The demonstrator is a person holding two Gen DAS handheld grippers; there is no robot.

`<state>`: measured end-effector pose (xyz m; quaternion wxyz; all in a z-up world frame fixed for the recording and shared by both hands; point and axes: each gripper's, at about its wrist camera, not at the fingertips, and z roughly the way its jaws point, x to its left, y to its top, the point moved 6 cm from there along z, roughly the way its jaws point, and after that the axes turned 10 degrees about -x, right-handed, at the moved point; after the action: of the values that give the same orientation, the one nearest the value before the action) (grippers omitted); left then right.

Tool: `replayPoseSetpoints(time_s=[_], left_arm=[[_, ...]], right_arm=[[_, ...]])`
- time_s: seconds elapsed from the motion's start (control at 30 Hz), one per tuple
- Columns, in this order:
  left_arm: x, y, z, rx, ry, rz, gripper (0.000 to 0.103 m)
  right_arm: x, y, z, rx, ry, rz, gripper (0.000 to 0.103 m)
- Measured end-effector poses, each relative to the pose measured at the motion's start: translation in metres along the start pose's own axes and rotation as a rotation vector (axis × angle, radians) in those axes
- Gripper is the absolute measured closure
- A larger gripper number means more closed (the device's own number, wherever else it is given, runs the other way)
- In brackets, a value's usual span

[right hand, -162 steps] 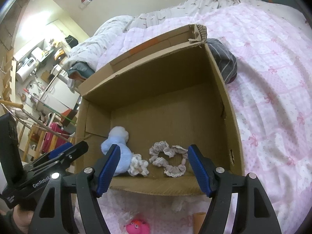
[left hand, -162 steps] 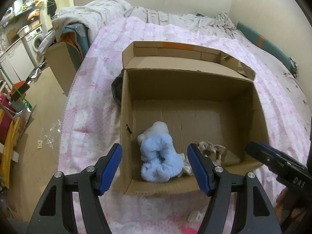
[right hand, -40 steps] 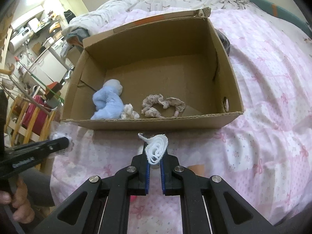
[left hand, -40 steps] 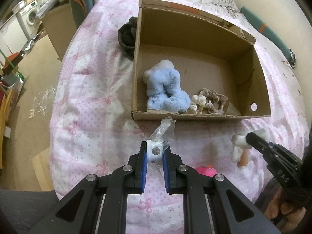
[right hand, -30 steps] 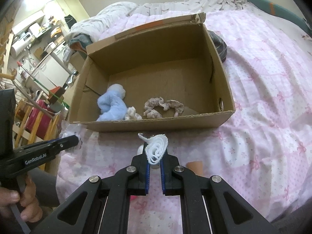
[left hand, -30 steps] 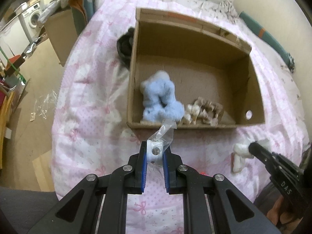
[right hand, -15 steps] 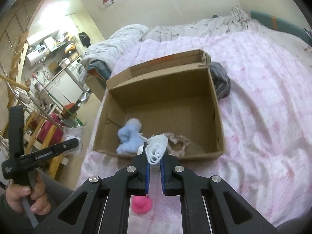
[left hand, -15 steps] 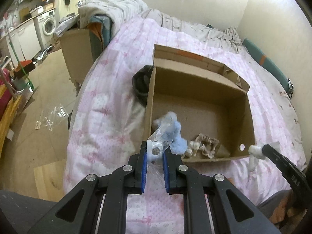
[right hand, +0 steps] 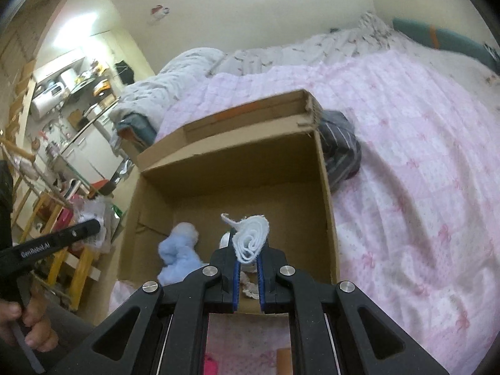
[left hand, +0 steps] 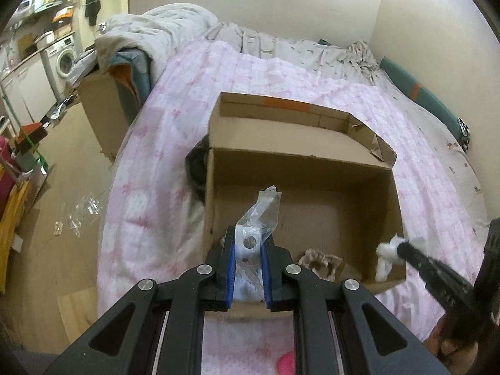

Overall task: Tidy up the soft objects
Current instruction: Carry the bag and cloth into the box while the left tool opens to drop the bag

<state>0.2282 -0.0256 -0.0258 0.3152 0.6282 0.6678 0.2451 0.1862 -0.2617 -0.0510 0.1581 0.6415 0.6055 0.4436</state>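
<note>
An open cardboard box stands on the pink quilted bed. My left gripper is shut on a small white object in a clear plastic bag, held over the box's near left edge. My right gripper is shut on a rolled white cloth over the box's near edge; it also shows at the right in the left wrist view. Inside the box lie a light blue plush and a beige lace scrunchie.
A dark striped garment lies against the box's far outer side. A pink toy sits on the quilt below the grippers. A rumpled grey duvet is at the bed's head. Floor clutter and a kitchen lie to the left.
Both grippers, still shut on their items, have moved forward and lower toward the box, now over its near edge. The box looks larger and closer in both views.
</note>
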Motion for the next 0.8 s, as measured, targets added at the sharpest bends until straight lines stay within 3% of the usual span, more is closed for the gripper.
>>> replayPoseSetpoints(time_s=[0.3, 0.47, 0.8], left_arm=[[-0.01, -0.013, 0.035, 0.032, -0.014, 0.008, 0.09], [0.0, -0.023, 0.047, 0.08, -0.052, -0.07, 0.09], [0.002, -0.021, 0.049, 0.082, -0.029, -0.063, 0.09]], right_arm=[[-0.005, -0.01, 0.008, 0.038, -0.013, 0.01, 0.093], [-0.004, -0.019, 0.018, 0.085, -0.027, -0.005, 0.092], [-0.001, -0.029, 0.032, 0.134, -0.039, -0.03, 0.092]])
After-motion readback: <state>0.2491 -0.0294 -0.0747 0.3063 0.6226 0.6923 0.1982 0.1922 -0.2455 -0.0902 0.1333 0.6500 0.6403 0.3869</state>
